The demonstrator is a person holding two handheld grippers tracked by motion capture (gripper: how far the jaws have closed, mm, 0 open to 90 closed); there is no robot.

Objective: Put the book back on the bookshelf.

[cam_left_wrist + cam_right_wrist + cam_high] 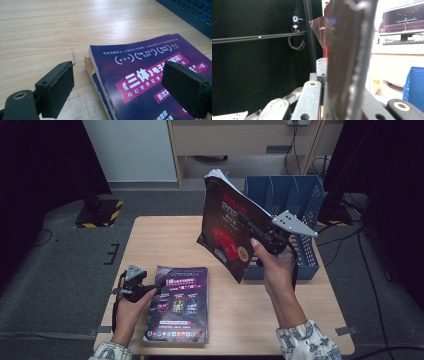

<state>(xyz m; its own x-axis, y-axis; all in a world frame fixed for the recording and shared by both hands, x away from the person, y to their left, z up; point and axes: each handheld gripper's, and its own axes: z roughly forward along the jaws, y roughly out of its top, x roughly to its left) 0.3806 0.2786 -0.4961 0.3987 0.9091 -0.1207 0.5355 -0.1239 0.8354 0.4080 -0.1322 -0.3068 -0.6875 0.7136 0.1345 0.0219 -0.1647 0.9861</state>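
A dark book with a red cover design is held tilted in the air over the right half of the wooden table, and my right gripper is shut on its lower right edge. In the right gripper view the book stands edge-on between the jaws. A stack of purple-covered books lies flat near the front left of the table. My left gripper rests at the stack's left edge, open. In the left gripper view, its jaws straddle the near corner of the stack without touching it.
A blue slotted file rack stands at the table's back right, just behind the raised book. Its wall shows in the left gripper view. A monitor and a black frame post stand beyond the table.
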